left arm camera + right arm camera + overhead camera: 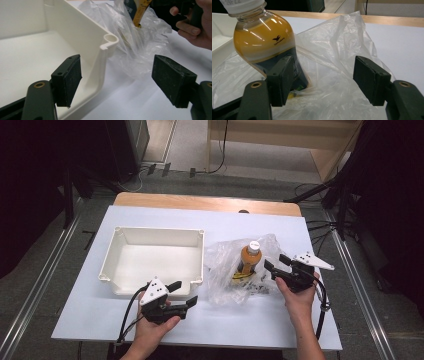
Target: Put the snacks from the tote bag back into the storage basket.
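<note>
Bottle [248,260] stands in the plastic bag [227,270], neck tipped toward twelve o'clock, just at nine o'clock of the right tongs [276,265]. These are released, holding nothing. Left tongs [182,295], also released and empty, sit farther off by the tray [116,285].

The bag [337,50] is thin clear plastic film, crinkled and glossy where light catches its folds. Inside it, the bottle [262,37] is smooth transparent plastic with bright highlights, capped in matt white and wrapped in a printed label. The bin [82,37] is cream moulded plastic — smooth, with a soft satin sheen. A matt white sheet covers the tabletop [250,320], pale wood showing at its far edge. The jaws of the right gripper [323,80] carry dull black pads, faintly rough — rubbery-looking.
</note>
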Action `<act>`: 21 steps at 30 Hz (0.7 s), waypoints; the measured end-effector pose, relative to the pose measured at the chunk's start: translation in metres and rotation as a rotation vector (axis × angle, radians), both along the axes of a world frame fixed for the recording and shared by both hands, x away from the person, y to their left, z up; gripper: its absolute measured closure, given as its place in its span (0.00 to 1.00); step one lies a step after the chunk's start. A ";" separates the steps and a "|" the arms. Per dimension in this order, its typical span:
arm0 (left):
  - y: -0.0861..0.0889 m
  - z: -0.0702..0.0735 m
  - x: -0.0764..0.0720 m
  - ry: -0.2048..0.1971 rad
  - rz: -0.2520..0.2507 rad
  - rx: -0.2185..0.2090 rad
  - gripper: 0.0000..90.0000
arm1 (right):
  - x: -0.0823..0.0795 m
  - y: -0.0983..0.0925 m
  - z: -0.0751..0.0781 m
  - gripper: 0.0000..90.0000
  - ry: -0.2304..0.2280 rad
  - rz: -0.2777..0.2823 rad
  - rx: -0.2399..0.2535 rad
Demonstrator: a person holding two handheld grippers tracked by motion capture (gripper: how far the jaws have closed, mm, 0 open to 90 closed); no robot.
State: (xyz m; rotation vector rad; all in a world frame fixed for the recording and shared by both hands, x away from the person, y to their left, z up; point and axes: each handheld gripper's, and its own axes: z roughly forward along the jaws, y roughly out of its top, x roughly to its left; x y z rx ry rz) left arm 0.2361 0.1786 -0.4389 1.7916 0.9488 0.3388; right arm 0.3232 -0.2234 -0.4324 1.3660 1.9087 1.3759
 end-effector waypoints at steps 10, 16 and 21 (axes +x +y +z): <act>0.029 0.007 0.003 -0.018 0.062 0.005 0.25 | -0.003 0.003 0.008 0.37 -0.025 0.017 -0.005; 0.053 0.012 0.005 -0.029 0.115 0.004 0.24 | -0.004 0.007 0.009 0.37 -0.023 0.034 -0.009; 0.066 0.014 0.003 -0.039 0.146 0.020 0.23 | -0.004 0.012 0.010 0.36 -0.025 0.055 -0.010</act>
